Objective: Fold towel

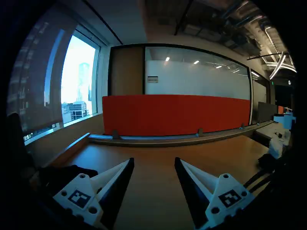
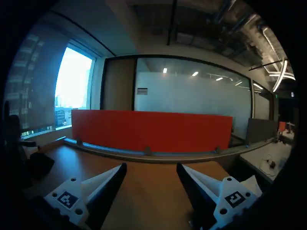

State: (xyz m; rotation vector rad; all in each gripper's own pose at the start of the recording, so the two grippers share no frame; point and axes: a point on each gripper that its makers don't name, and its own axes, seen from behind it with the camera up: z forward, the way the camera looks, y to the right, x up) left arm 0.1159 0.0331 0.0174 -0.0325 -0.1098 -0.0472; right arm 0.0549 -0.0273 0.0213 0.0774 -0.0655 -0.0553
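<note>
Left gripper (image 1: 154,159): fingers spread apart, bare wooden desk (image 1: 153,199) between them, pointing at red partition (image 1: 176,115). Right gripper (image 2: 151,165): fingers likewise spread, bare desk between, facing partition. Dark shape (image 1: 63,172) on desk just left of left gripper, nearer than partition, too dim to identify. Towel: place cannot tell. Partition upright along desk's far edge. Behind partition: frosted glass wall (image 1: 195,78). Left of partition: bright window (image 1: 78,86).
</note>
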